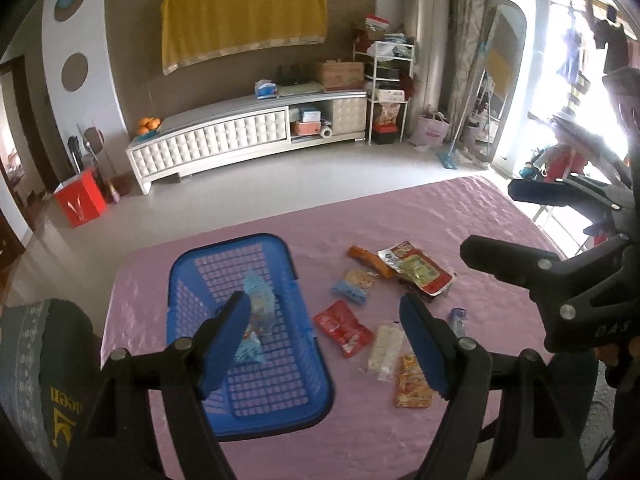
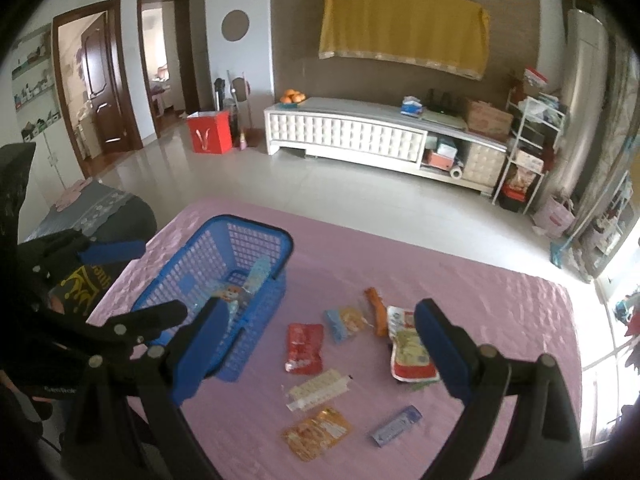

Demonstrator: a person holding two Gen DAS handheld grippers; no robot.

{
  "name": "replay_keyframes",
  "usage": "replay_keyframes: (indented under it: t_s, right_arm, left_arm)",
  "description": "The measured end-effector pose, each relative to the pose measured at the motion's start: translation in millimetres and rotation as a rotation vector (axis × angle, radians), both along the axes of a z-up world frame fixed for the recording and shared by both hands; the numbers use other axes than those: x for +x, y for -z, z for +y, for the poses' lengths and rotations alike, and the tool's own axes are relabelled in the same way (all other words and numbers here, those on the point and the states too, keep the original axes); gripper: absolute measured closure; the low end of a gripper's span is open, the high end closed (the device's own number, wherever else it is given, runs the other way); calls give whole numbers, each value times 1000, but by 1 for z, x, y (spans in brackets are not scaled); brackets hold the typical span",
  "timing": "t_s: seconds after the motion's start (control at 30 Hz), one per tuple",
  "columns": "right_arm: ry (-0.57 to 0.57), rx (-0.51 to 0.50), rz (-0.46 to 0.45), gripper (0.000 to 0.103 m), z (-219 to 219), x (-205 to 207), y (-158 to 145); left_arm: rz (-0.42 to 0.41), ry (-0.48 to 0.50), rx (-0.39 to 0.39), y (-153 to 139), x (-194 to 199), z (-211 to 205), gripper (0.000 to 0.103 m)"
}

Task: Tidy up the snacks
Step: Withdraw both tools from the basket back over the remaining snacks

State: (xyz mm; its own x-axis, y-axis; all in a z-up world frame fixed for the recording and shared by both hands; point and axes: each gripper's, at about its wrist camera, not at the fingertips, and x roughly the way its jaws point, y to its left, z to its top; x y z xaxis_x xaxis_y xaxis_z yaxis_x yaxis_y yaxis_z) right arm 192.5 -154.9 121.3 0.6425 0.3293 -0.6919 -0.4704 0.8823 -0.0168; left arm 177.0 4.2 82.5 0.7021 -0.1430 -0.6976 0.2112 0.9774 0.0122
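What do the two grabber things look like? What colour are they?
Both are black plastic frames with silver round bolts. The left gripper has two flat fingers covered in blue pads. The right gripper matches it, with blue fingers too. White letters are printed on the right one's black body.

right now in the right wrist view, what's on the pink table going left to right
blue basket → red packet → light blue and yellow packet → orange stick → big red and white pouch
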Motion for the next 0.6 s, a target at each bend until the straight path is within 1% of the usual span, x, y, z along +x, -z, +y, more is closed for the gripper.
replay_keyframes:
  t_s: [0.1, 0.23, 0.3, 0.4, 0.43, 0.5, 0.53, 0.6]
  right_arm:
    - [9, 24, -14, 7, -19, -6, 3]
    - [43, 59, -63, 7, -45, -14, 7]
    - [43, 54, -60, 7, -55, -15, 12]
    - [60, 86, -17, 7, -71, -10, 22]
    - [70, 83, -5, 7, -74, -8, 27]
    - [87, 46, -1, 7, -81, -6, 38]
    - [92, 27, 0, 7, -84, -6, 44]
    - [94, 3, 20, 7, -91, -5, 58]
  left_arm:
    - [-24, 14, 9, 0, -4, -13, 28]
    - [-53, 22, 34, 4, -7, -31, 27]
    - [-52, 26, 35, 9, -5, -39, 23]
    - [-25, 26, 48, 24, 3, -51, 17]
    - [-17, 26, 54, 28, 4, -54, 12]
    - [-4, 27, 61, 40, 7, -65, 2]
    - [3, 28, 57, 45, 8, -70, 0]
    - [26, 39, 49, 57, 12, -81, 0]
